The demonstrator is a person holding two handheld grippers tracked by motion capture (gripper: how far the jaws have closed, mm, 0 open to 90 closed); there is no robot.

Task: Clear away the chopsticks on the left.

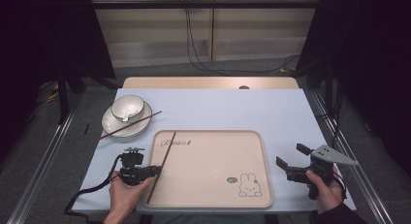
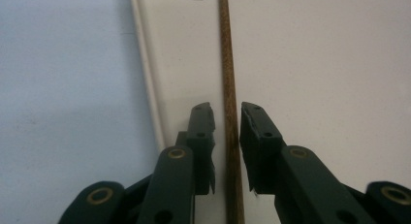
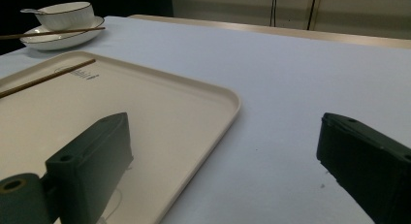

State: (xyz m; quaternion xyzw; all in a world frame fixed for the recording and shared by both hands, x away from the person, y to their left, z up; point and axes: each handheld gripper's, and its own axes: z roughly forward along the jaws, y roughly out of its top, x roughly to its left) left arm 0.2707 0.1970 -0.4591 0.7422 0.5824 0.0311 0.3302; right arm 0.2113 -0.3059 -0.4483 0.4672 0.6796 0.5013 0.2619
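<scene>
Chopstick (image 2: 229, 88) lying on tray (image 2: 315, 64), between left gripper (image 2: 227, 112) jaws, slightly spread, not pinching

The tray (image 1: 213, 136) is bare across its middle and right, apart from the chopstick (image 1: 161, 167) along its left edge, which lies between the left tongs (image 1: 156, 169). At the upper left of the frame a plate (image 1: 110, 123) with bowl (image 1: 127, 106) and a second chopstick (image 1: 131, 124) blocks the way. The surface (image 1: 252, 107) at the top and right lies open.
</scene>
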